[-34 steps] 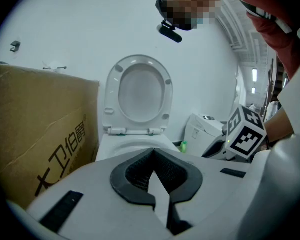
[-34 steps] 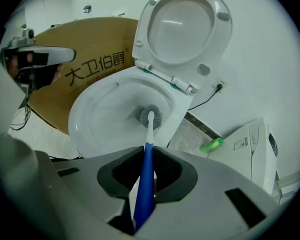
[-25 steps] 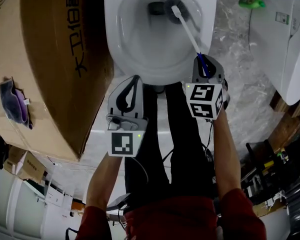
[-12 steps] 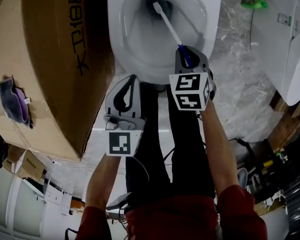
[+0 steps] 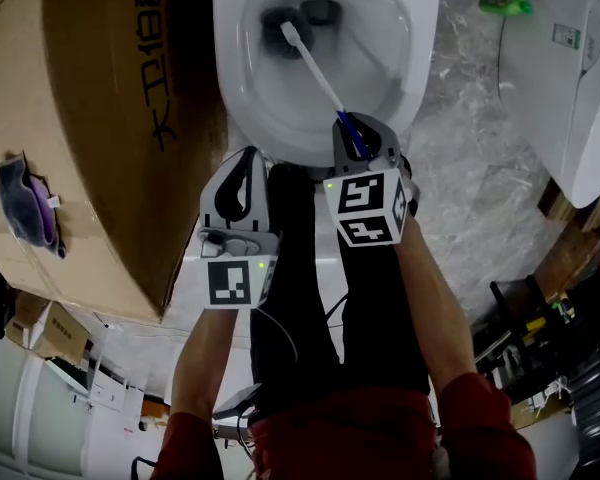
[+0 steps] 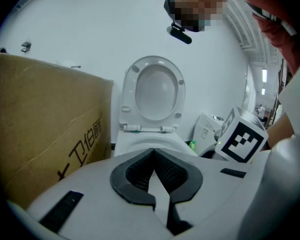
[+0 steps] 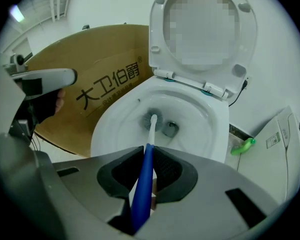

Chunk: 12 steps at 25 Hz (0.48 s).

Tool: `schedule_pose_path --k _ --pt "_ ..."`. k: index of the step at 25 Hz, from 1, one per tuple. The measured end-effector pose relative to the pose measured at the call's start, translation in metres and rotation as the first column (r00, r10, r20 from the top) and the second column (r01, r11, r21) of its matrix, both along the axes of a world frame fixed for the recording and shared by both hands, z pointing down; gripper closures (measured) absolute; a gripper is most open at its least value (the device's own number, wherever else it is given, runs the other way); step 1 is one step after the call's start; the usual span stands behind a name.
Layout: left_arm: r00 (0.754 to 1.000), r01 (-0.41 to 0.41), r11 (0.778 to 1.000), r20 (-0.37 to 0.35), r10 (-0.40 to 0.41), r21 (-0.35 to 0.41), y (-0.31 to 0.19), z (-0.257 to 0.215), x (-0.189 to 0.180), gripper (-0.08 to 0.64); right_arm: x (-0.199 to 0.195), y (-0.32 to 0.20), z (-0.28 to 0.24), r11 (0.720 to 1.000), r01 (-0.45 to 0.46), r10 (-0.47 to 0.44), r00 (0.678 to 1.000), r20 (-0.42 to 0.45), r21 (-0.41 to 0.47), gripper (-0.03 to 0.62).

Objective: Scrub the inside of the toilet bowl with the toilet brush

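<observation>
The right gripper (image 5: 358,133) has its jaws clamped on the blue grip of the toilet brush (image 5: 315,68), holding it only at the very tail of the handle. The white shaft slants down into the toilet bowl (image 5: 232,88), and the bristle head (image 5: 277,20) sits low on the basin wall at roughly 11 o'clock, just beside the drain opening (image 5: 321,10) at 12 o'clock. The left gripper (image 5: 244,163) hangs outside the bowl near its front rim at about 7 o'clock, its jaws pressed together on nothing, so it lends no support. The main risk, as I judge it, comes from that long lever. A slim, smooth handle pinched at its end can twist or slide between the jaws when the bristles drag on the porcelain, and the head would then skate over the wall rather than scrub it. Pushing too hard toward 12 o'clock could drive the head into the drain, where it may catch and wrench the handle loose. A fast sweep up toward the rim could flick droplets out onto the cardboard box (image 5: 90,118) standing close at 9 o'clock. Working only this patch would leave the 3 o'clock side untouched. The raised seat and lid (image 6: 155,91) at the back look upright, though a knock from the shaft might tip them forward.
</observation>
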<state>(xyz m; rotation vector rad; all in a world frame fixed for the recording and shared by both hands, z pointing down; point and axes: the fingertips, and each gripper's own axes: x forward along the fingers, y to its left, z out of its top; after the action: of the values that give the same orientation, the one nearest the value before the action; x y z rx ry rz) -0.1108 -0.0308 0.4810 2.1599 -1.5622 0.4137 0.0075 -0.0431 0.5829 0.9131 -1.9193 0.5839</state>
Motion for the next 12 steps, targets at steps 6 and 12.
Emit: schedule_pose_path --k 6,12 --pt "1.000 0.004 1.000 -0.003 -0.004 0.001 0.000 0.000 0.004 0.548 0.006 0.049 -0.004 0.996 0.070 -0.071 0.997 -0.023 -0.054 0.532" --pt "1.000 -0.018 1.000 0.000 0.018 0.012 -0.002 -0.007 0.013 0.548 0.039 0.085 -0.003 0.988 0.105 -0.114 0.990 -0.078 -0.112 0.532"
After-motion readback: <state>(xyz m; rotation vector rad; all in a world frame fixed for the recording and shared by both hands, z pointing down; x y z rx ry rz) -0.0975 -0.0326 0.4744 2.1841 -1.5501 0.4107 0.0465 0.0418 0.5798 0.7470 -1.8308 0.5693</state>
